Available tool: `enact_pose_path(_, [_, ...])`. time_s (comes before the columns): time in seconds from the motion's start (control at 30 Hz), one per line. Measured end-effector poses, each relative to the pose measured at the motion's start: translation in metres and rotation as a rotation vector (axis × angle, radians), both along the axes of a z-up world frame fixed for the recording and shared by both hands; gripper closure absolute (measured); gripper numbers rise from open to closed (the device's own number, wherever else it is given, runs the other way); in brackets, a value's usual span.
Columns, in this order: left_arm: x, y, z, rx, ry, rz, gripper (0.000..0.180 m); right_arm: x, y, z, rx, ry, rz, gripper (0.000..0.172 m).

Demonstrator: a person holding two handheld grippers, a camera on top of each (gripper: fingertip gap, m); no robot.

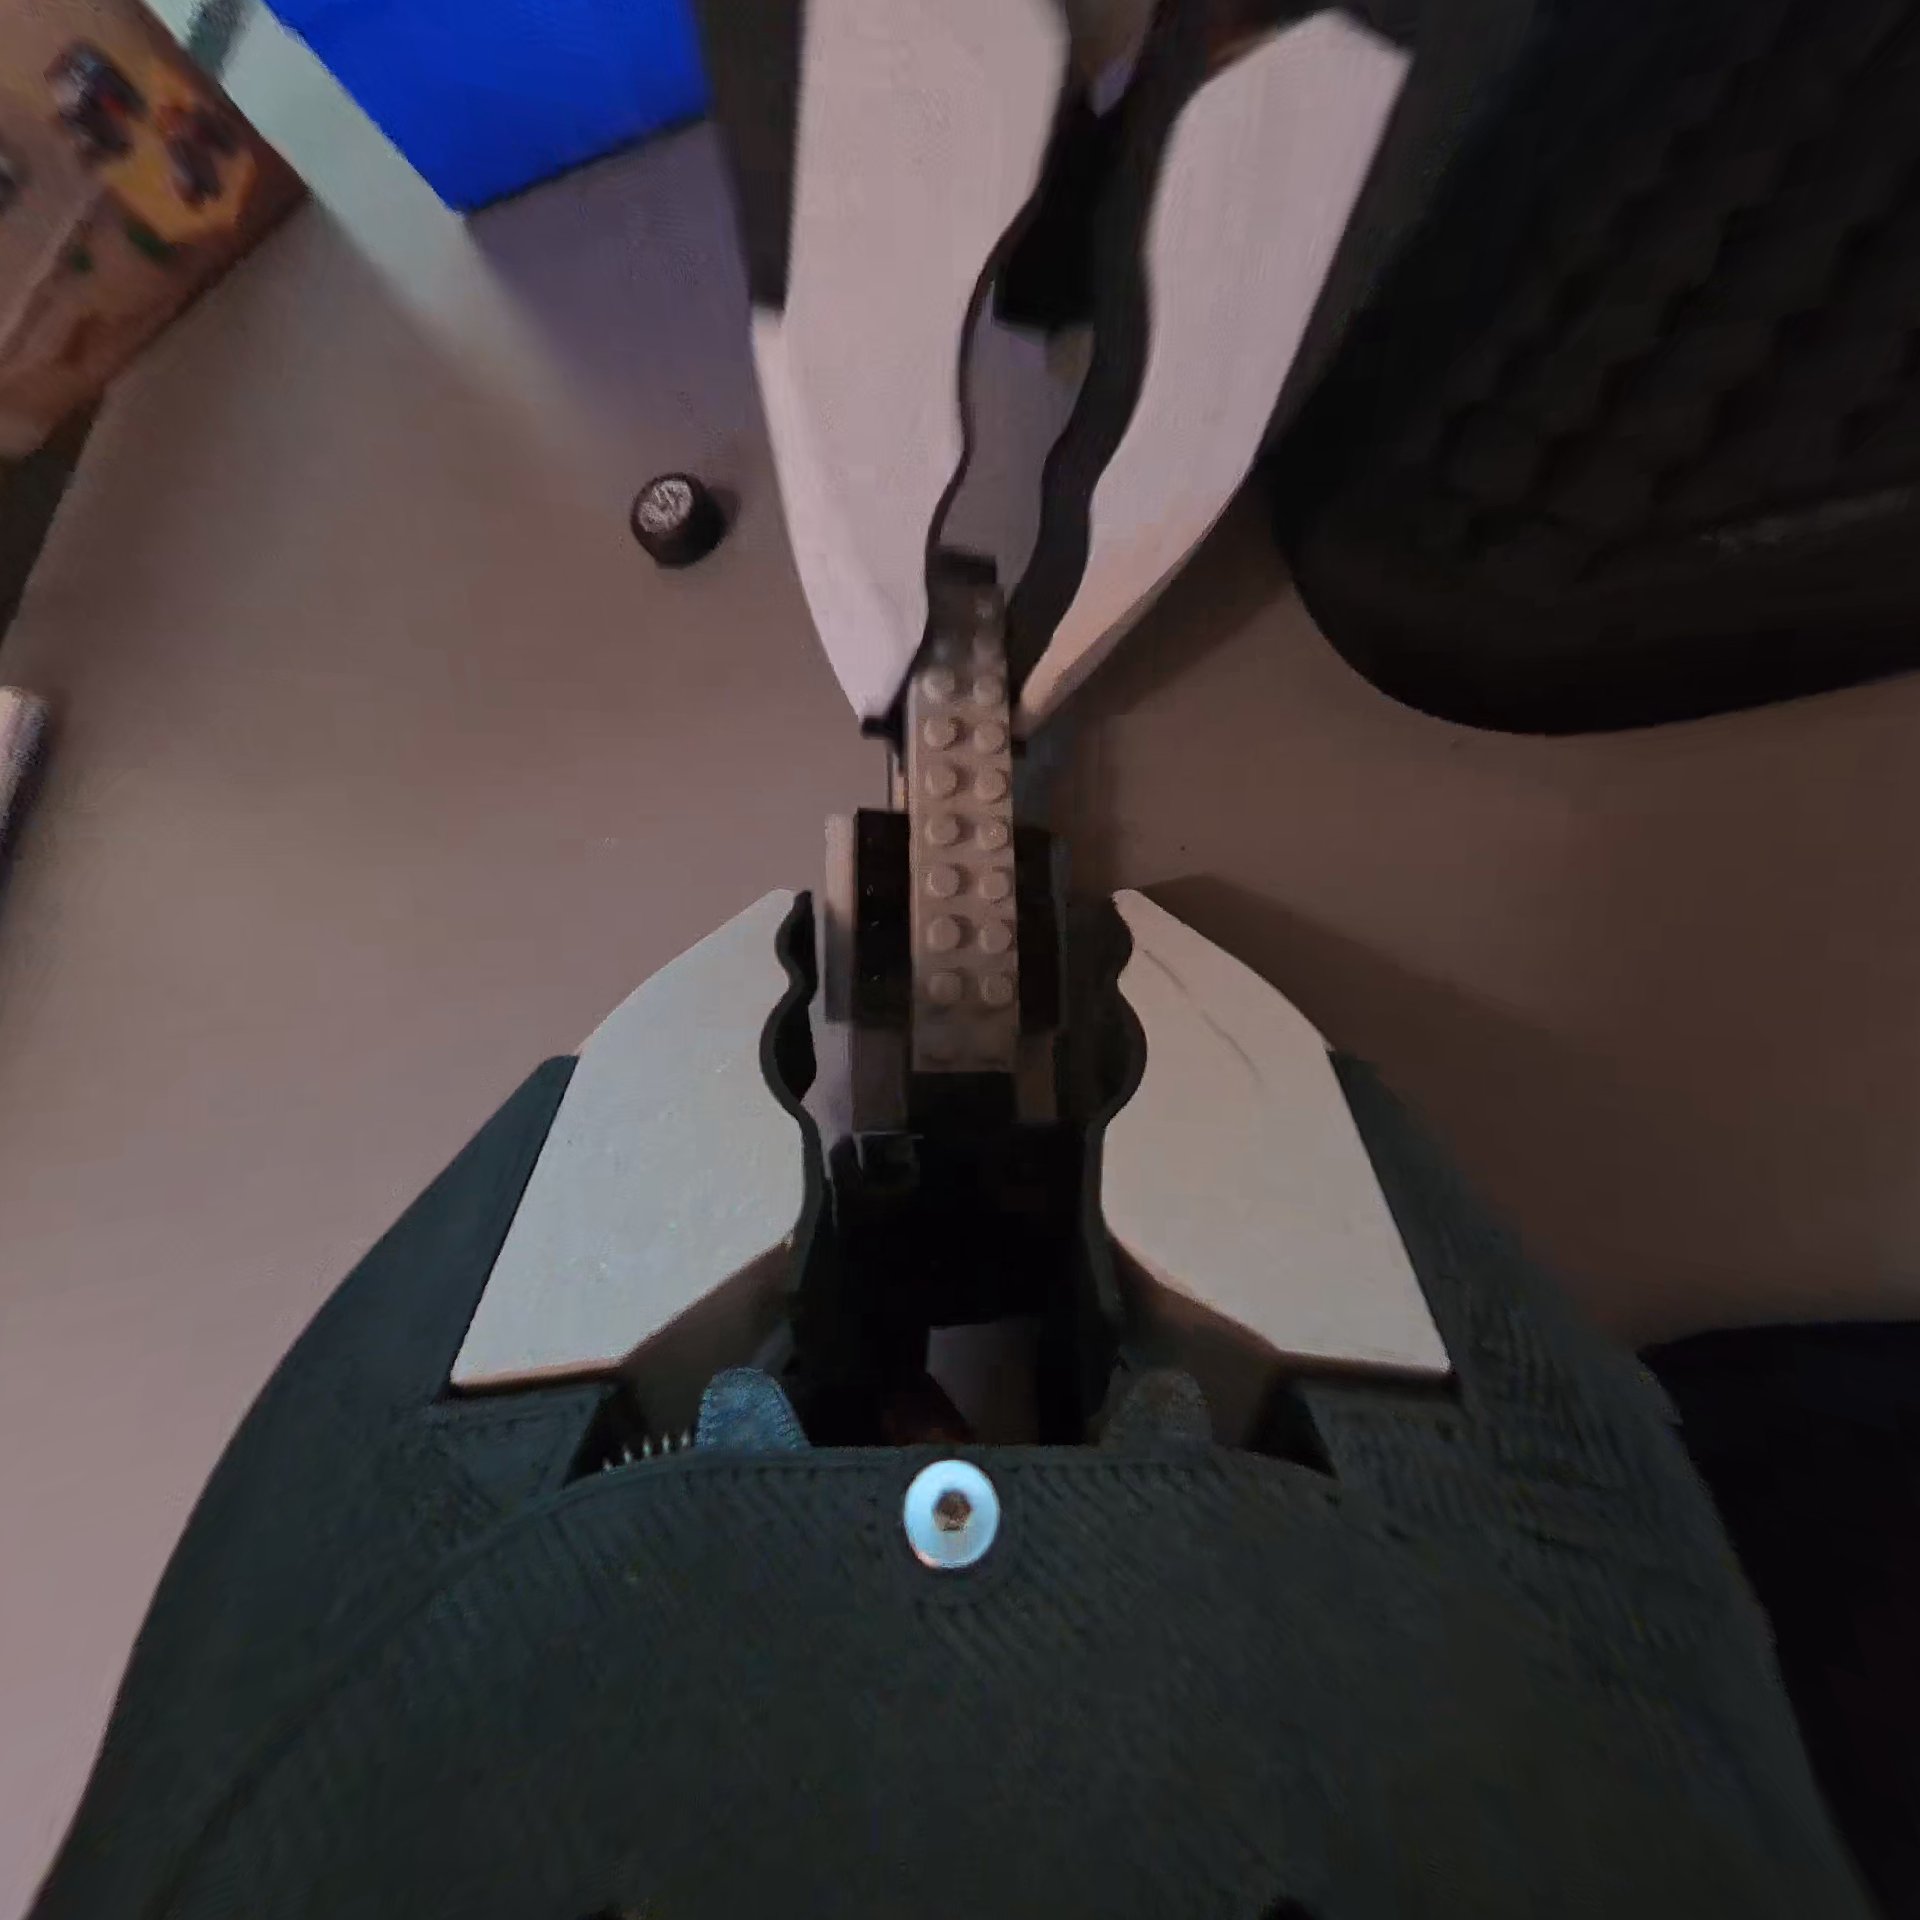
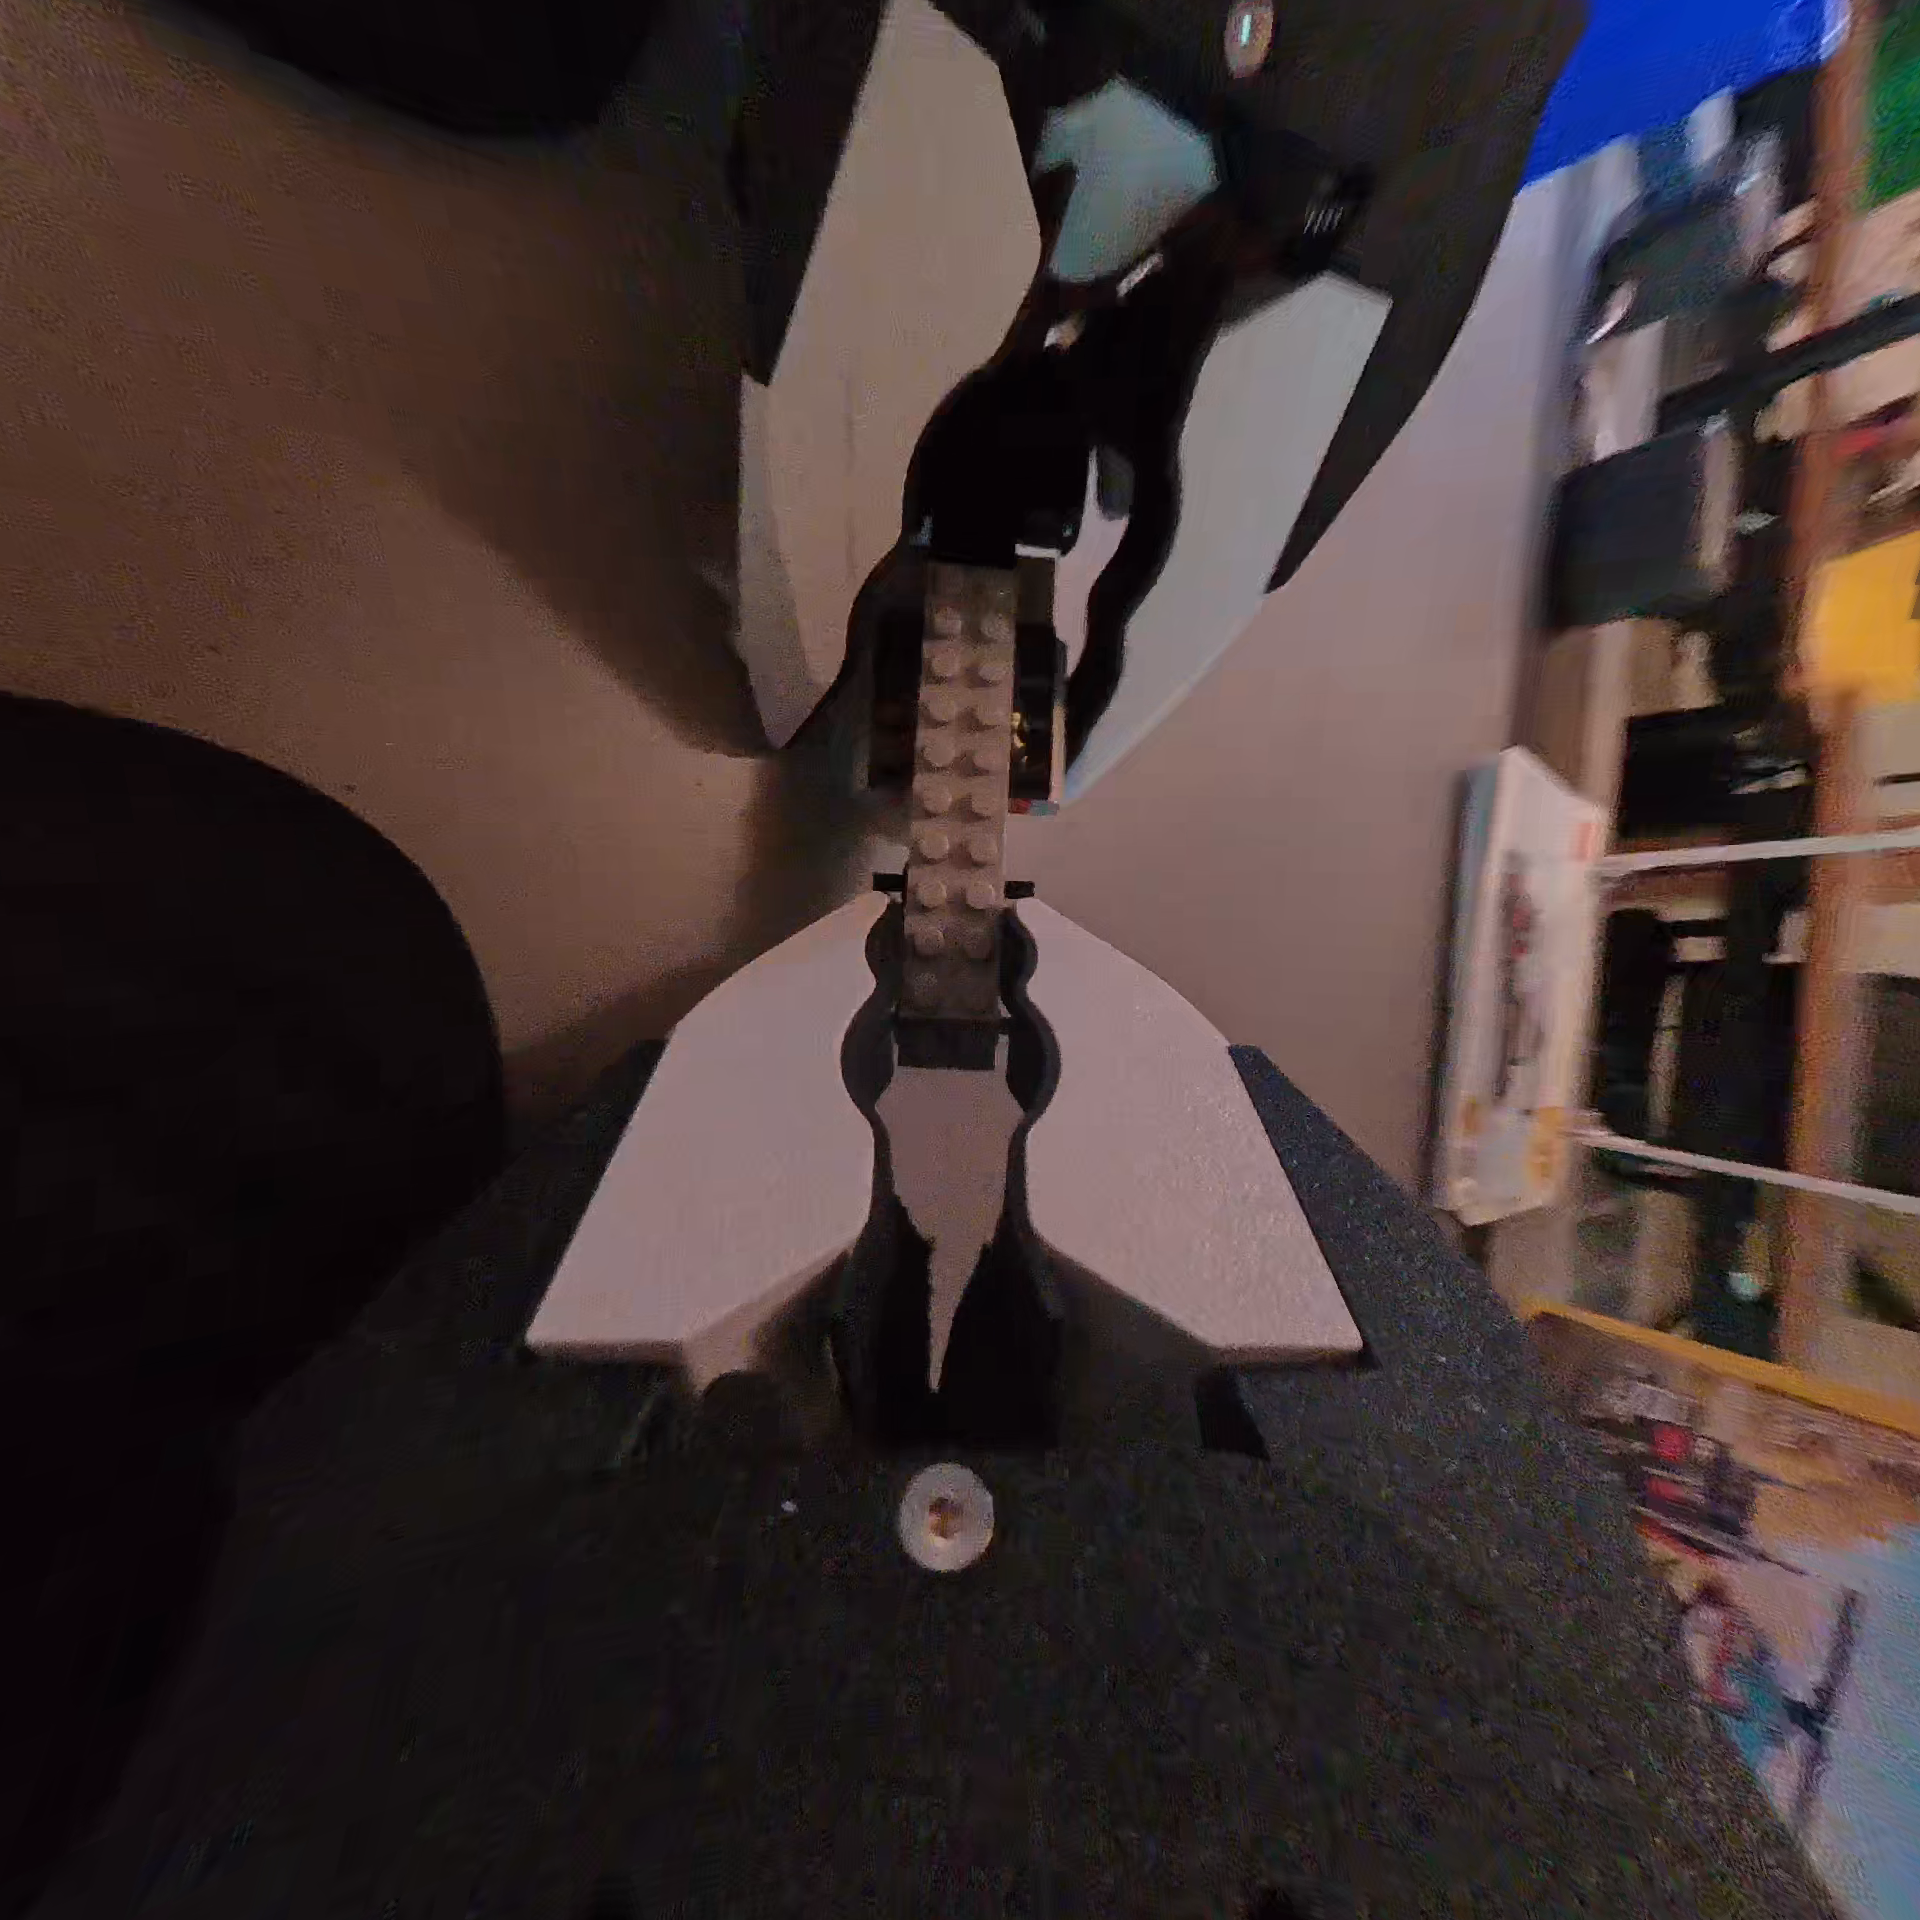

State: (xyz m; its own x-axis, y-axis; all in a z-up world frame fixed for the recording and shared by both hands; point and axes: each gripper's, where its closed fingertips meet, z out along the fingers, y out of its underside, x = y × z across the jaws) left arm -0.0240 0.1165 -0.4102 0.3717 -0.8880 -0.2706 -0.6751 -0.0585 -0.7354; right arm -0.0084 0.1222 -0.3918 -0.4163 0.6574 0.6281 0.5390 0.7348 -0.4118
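one grey studded brick assembly (image 1: 961, 862) with black parts hangs above the tan table (image 1: 416, 883), bridging my two grippers. my right gripper (image 2: 948, 935) is clamped on its near end, pads pressing both sides. my left gripper (image 1: 956, 935) stands apart around the wider black end, with a gap at each pad. nearby lie a small black cylinder (image 1: 677, 516) and a box (image 2: 1512, 987).

left gripper (image 1: 956, 940) pointed forward, fingers (image 1: 686, 1101) spread wide, pads clear of the studded grey plate (image 1: 961, 883) on both sides; right gripper (image 2: 951, 961) facing it tip to tip, pads (image 2: 873, 987) clamped on the plate's far end
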Motion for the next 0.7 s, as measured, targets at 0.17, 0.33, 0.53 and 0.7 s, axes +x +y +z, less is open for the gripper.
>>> enact_pose_path(0.17, [-0.014, 0.002, -0.003, -0.124, -0.01, 0.064, 0.112, 0.005, 0.0, 0.007, -0.399, 0.103, -0.103, 0.138])
enact_pose_path(0.33, [-0.018, 0.007, 0.002, -0.087, -0.024, 0.093, 0.11, 0.009, -0.001, -0.017, -0.581, 0.06, -0.12, 0.15])
enact_pose_path(0.53, [-0.029, 0.015, 0.003, 0.04, 0.06, 0.104, 0.137, 0.003, -0.005, 0.035, -0.503, 0.374, 0.005, 0.162])
enact_pose_path(0.7, [-0.023, 0.01, 0.0, -0.05, -0.017, 0.082, 0.111, 0.008, 0.003, 0.022, -0.746, 0.31, -0.074, 0.135])
